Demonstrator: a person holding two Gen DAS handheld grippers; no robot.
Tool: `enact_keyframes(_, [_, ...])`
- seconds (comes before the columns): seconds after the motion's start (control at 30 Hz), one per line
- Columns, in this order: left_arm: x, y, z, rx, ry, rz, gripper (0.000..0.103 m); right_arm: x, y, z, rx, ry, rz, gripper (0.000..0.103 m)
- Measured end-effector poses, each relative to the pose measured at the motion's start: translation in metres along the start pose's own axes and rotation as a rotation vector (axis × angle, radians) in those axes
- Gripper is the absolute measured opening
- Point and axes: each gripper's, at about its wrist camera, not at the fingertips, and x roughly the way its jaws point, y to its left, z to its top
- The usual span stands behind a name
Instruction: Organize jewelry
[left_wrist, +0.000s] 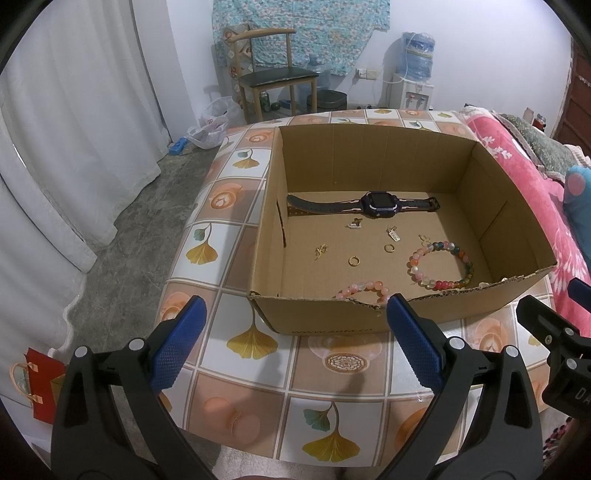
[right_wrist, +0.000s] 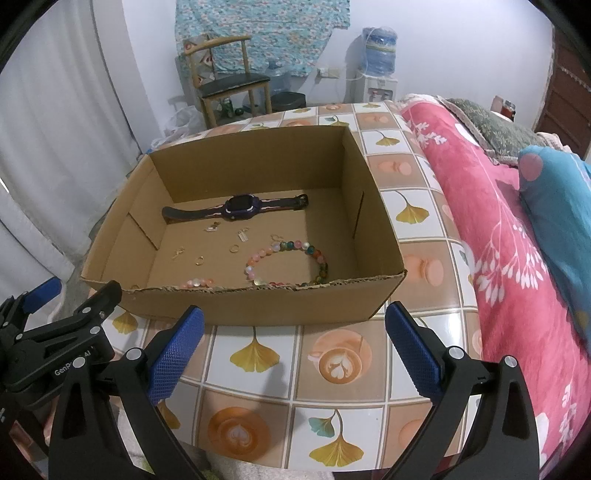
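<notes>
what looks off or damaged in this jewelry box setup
The cardboard box has a ragged, torn near rim, as if its flaps were ripped off. Inside, the pieces lie loose on the bare floor: the watch, a multicolour bead bracelet, a pink bead bracelet against the near wall, and small gold pieces scattered between. Nothing else stands out.

An open cardboard box (left_wrist: 480, 206) holds the jewelry. A dark watch (left_wrist: 376, 204) lies flat near its far wall, small gold earrings (left_wrist: 354, 261) scattered mid-floor. A multicoloured bead bracelet (left_wrist: 439, 266) and a pink bead bracelet (left_wrist: 364, 288) lie by the near wall.
</notes>
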Motion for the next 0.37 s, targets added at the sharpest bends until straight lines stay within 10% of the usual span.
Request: enact_keyframes(0.37, [0.0001, -0.0009, -0.0003, 0.000, 0.003, -0.003, 0.095, -0.0003, 0.0006, -0.0007, 0.001, 0.000, -0.002, 0.095])
